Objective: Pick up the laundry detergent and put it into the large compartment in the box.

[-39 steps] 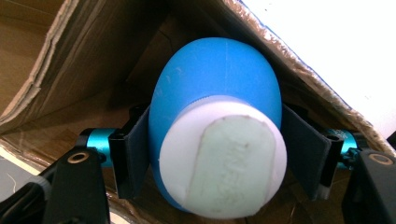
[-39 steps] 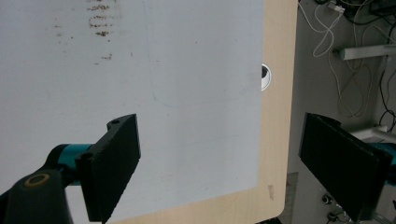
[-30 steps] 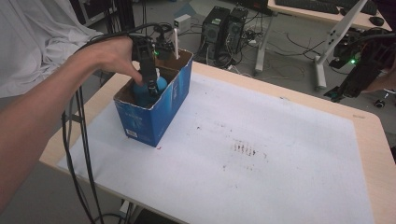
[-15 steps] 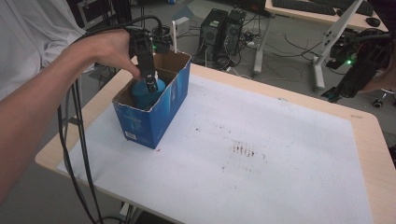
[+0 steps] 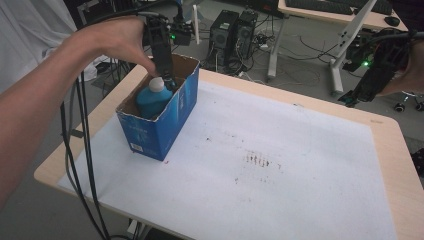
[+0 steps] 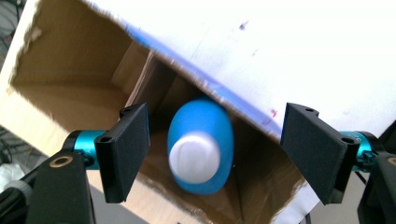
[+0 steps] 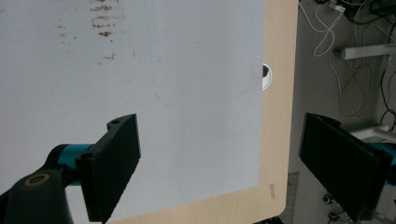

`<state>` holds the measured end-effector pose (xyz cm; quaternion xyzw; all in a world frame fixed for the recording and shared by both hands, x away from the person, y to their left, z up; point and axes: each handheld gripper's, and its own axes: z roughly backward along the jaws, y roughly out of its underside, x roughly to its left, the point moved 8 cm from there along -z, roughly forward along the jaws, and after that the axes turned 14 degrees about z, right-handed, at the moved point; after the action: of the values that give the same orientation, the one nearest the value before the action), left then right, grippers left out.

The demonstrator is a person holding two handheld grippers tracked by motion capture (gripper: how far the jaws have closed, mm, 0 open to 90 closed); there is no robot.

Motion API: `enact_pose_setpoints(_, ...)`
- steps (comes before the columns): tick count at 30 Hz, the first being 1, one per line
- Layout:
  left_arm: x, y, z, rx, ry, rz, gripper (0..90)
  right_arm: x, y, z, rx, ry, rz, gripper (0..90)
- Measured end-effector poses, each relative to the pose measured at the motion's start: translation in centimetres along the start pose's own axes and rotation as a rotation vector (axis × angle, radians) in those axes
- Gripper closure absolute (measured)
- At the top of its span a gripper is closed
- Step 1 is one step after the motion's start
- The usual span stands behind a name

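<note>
A blue bottle (image 5: pixel 150 98) with a white cap (image 5: pixel 157 84) stands upright inside a blue cardboard box (image 5: pixel 165 125) at the table's left. My left gripper (image 5: pixel 167 80) hangs just above the box, right over the cap. In the left gripper view the bottle (image 6: pixel 201 149) sits between and below the wide-apart jaws; the gripper (image 6: pixel 215 151) is open and touches nothing. My right gripper (image 5: pixel 357 95) is held in the air past the table's far right corner. It is open (image 7: pixel 233 168) over the white sheet's edge, with nothing between its pads.
A white sheet (image 5: pixel 260 150) with dark smudges (image 5: pixel 257 161) covers most of the wooden table (image 5: pixel 395 150). Black cables (image 5: pixel 80 150) trail off the left edge. Computer towers (image 5: pixel 235 30) and desk legs (image 5: pixel 345 45) stand on the floor behind.
My left gripper has risen out of the box and let the bottle stand free inside it. The right gripper stayed in the air at the far right, shifting slightly.
</note>
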<state>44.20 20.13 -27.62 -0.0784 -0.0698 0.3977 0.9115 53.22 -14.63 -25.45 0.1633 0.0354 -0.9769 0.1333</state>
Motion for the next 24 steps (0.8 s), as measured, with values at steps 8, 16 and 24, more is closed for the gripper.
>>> enact_pose_setpoints(8, -2.6, -2.1, 0.0, 0.005, 0.011, -0.083, 23.9, 0.0, -0.1, 0.0, 0.000, 0.000, -0.001, 11.9)
enact_pose_setpoints(16, -5.8, -4.9, 0.0, -0.029, 0.025, -0.189, 17.0, 0.1, 0.0, 0.2, -0.001, -0.001, -0.008, 11.9)
enact_pose_setpoints(24, -8.2, -6.5, -1.1, -0.014, 0.038, -0.269, 16.6, 0.1, -0.4, 0.3, -0.005, 0.001, -0.001, 11.9)
